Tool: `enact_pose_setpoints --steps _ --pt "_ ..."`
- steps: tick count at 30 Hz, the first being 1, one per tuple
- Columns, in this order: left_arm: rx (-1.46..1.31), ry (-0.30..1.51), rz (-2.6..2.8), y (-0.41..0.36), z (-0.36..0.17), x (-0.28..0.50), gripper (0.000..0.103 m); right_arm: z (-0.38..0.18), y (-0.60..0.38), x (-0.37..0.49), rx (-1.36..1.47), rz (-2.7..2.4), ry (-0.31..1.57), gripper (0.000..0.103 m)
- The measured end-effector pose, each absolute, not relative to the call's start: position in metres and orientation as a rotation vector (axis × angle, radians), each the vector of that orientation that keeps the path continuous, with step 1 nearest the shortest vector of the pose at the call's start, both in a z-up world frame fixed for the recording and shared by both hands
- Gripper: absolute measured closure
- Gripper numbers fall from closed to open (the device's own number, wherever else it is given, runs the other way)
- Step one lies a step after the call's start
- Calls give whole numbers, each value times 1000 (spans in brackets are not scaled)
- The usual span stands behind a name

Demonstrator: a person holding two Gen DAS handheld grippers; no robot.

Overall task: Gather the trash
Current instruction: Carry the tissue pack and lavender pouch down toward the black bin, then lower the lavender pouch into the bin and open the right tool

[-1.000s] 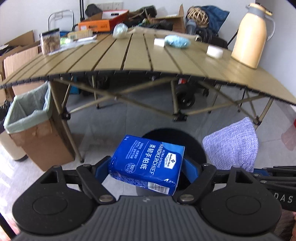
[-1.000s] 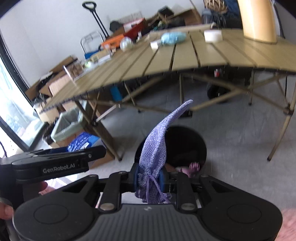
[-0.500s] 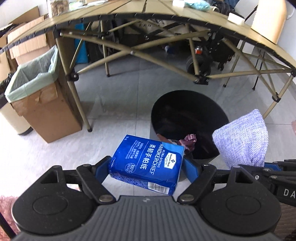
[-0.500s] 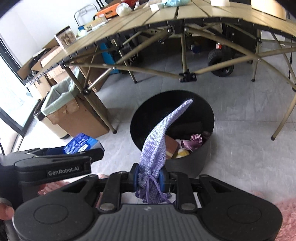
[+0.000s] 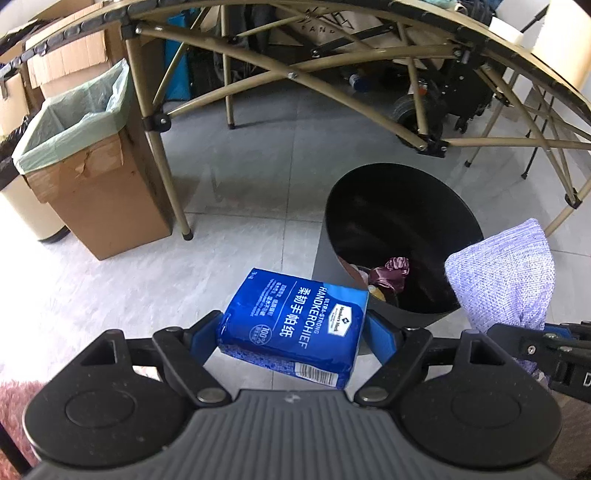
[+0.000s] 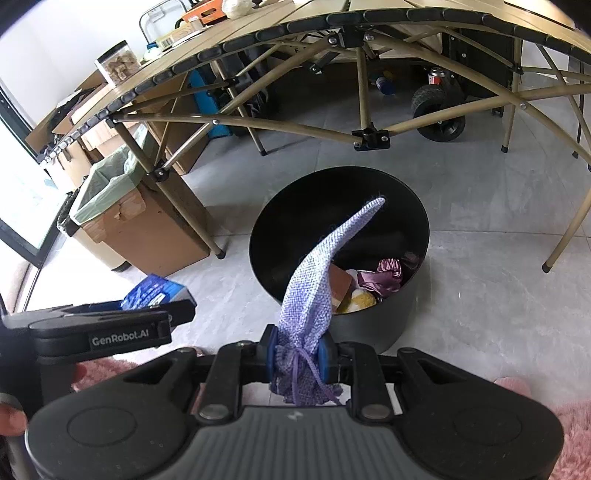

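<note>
My left gripper (image 5: 293,328) is shut on a blue handkerchief tissue pack (image 5: 295,317), held just left of a round black trash bin (image 5: 402,206). My right gripper (image 6: 297,356) is shut on a purple mesh cloth pouch (image 6: 317,273), which sticks up over the near rim of the bin (image 6: 369,325). The pouch also shows in the left wrist view (image 5: 506,273) at the bin's right rim. The tissue pack shows in the right wrist view (image 6: 155,291) behind the left gripper. The bin holds a maroon cloth (image 6: 384,277), a brown piece and something yellow.
A folding camping table (image 6: 332,22) stands over and behind the bin, its tan legs (image 5: 162,162) close on the left. A cardboard box with a green liner (image 5: 85,162) stands left of the table leg. A wheeled cart (image 6: 439,110) sits under the table. Pink rug (image 6: 572,443) lies at the near edge.
Both grippers have come down and forward from table height toward the bin, still holding the tissue pack and the pouch. The bin's inside now shows.
</note>
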State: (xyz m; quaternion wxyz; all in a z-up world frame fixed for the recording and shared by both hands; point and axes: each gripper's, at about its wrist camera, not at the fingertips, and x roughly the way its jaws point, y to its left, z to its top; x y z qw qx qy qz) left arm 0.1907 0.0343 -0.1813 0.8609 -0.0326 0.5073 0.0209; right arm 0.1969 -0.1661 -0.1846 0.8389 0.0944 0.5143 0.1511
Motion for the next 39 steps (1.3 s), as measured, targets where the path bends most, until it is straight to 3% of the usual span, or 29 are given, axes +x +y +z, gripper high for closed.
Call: enact_pose_setpoints --steps 22,39 --pt "-91 1146 171 50 -203 237 21 -197 -147 279 187 333 1096 82" --pt "-107 1165 213 52 -209 266 21 -238 -139 340 199 274 1170 82"
